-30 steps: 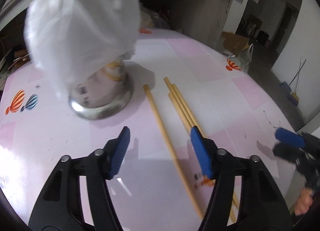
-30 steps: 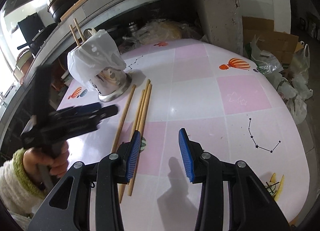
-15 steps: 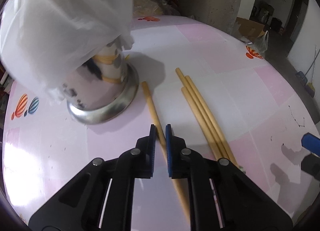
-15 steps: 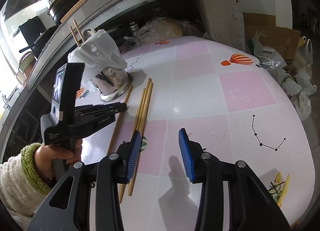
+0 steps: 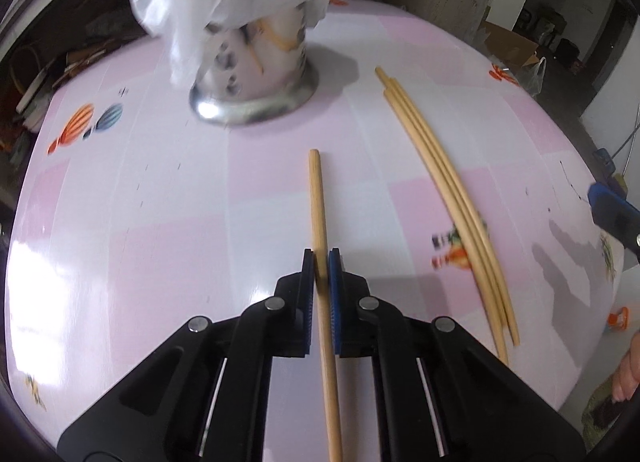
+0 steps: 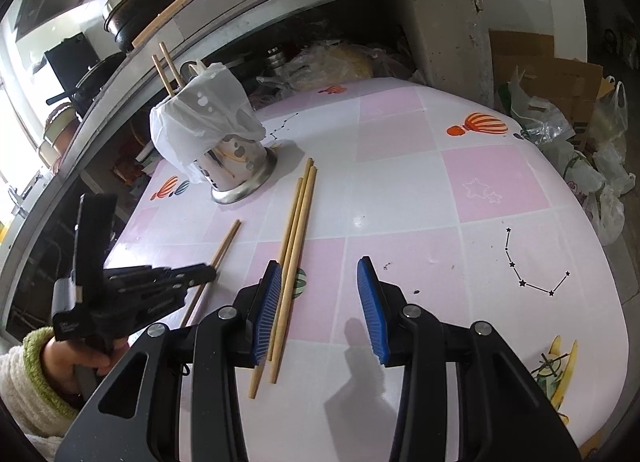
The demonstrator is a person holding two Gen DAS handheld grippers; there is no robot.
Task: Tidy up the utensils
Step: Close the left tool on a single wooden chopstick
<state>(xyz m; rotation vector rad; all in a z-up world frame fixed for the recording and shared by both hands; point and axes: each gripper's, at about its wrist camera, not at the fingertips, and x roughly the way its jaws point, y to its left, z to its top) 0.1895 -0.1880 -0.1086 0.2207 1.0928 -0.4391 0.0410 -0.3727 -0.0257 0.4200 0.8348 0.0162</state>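
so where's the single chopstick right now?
Clamped in the left gripper, single chopstick points toward the metal holder, left of the three loose chopsticks.

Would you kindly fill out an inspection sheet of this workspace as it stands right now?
Surface: table with a pink and white checked cover, balloon and star prints.
Job's things: metal utensil holder draped with a white plastic bag, two chopsticks standing in it; three chopsticks lying side by side; single chopstick apart from them.
Clutter: nothing seen on the table beyond these.
Grippers: left gripper shut on the single chopstick; right gripper open, beside the three chopsticks.
Cables: nothing seen.
Surroundings: pot on a counter, cardboard box and plastic bags on the floor.
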